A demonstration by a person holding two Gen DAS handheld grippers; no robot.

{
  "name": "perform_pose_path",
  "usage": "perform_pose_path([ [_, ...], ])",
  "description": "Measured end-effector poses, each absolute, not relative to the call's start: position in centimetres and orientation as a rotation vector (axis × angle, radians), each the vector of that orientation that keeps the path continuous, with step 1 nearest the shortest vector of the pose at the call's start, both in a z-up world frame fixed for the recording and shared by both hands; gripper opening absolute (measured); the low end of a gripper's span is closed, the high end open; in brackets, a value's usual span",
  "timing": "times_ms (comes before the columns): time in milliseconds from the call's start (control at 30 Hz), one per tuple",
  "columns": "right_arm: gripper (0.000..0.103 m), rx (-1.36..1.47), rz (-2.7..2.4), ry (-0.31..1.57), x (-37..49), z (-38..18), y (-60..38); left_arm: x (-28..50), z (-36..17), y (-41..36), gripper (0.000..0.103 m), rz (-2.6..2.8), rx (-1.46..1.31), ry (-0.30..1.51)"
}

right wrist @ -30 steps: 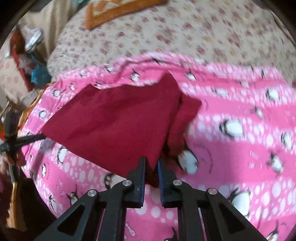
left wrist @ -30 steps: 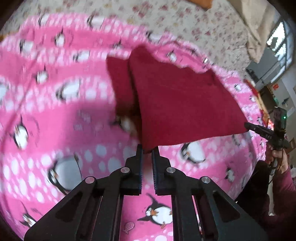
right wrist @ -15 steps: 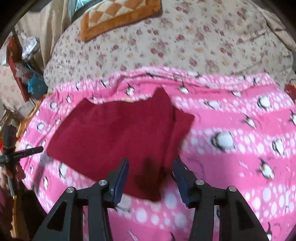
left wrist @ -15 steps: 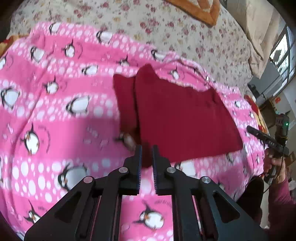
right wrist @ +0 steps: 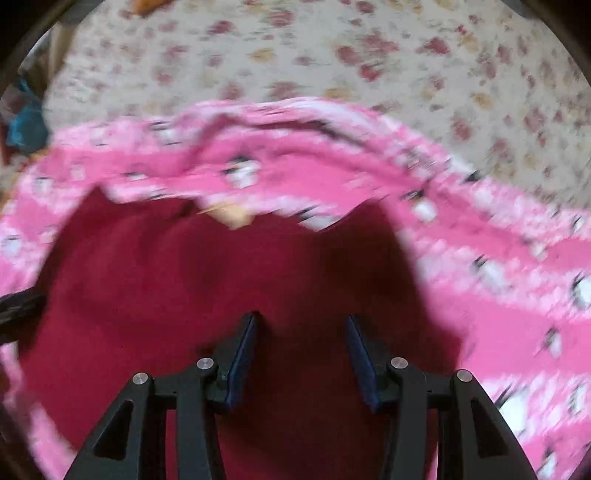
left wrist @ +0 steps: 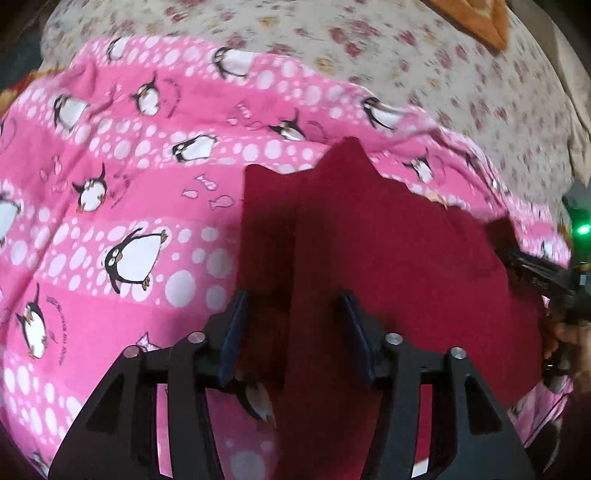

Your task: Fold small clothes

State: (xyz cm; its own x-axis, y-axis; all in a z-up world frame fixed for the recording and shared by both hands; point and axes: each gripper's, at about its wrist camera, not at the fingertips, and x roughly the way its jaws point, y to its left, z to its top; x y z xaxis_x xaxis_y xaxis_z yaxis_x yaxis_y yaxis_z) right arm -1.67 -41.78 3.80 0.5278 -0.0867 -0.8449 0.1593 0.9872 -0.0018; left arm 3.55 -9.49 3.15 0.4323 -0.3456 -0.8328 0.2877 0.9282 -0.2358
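In the left wrist view, the pink penguin blanket (left wrist: 122,206) fills the 9 o'clock side and spreads up toward 11 o'clock, over a floral bedcover (left wrist: 424,70) that runs across 12 to 2 o'clock, where an orange cushion corner (left wrist: 480,22) shows at the rim. The left gripper (left wrist: 295,299) sits at 6 o'clock with its jaws spread wide and nothing pinched between them; its blue-padded fingers (left wrist: 232,332) stand either side of a fold line in the red garment (left wrist: 388,258). That garment lies flat on the blanket from the centre out to 3 o'clock, with a narrower folded flap on its left and a peaked edge at 12 o'clock. At 3 o'clock the other tool's black tip and a green light show, beside a hand. In the right wrist view, blurred by motion, a black tool tip (right wrist: 18,306) touches the garment (right wrist: 184,280) at 9 o'clock. The garment covers the lower centre, on the blanket (right wrist: 498,258), which curves from 9 through 12 to 4 o'clock, with the bedcover (right wrist: 332,48) above. The right gripper (right wrist: 301,317) at 6 o'clock is also wide apart, empty, hovering over the cloth.
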Motion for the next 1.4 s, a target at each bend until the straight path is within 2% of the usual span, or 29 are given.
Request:
perform_pose_path([
  [33,0.047,0.102,-0.177,1.011,-0.8,3.1,-43.0,3.9,2.9,-9.0,0.061,-0.388,-0.093,1.066],
  [167,0.047,0.278,-0.212,1.014,-0.3,3.5,-45.7,3.3,2.7,-7.8,0.061,-0.391,-0.162,1.080],
  [300,0.047,0.194,-0.176,0.946,-2.1,6.5,-42.7,2.0,3.0,-7.4,0.061,-0.387,-0.174,1.059],
  [433,0.047,0.071,0.023,0.979,-2.1,7.6,-36.1,1.5,3.2,-7.4,0.061,-0.375,-0.207,1.054],
  [667,0.047,-0.085,0.169,1.027,2.3,4.9,-27.1,0.9,2.5,-6.9,0.061,-0.400,-0.248,1.030],
  [1067,0.047,-0.041,0.073,1.050,11.5,1.9,-23.9,1.8,1.9,-6.5,0.062,-0.449,-0.277,1.020],
  [1200,0.049,0.014,0.054,1.069,12.0,2.2,-24.7,1.8,1.9,-6.3,0.062,-0.463,-0.292,1.022],
  [1400,0.049,-0.005,0.113,0.983,9.2,5.4,-22.8,1.7,1.9,-6.3,0.062,-0.462,-0.298,1.020],
])
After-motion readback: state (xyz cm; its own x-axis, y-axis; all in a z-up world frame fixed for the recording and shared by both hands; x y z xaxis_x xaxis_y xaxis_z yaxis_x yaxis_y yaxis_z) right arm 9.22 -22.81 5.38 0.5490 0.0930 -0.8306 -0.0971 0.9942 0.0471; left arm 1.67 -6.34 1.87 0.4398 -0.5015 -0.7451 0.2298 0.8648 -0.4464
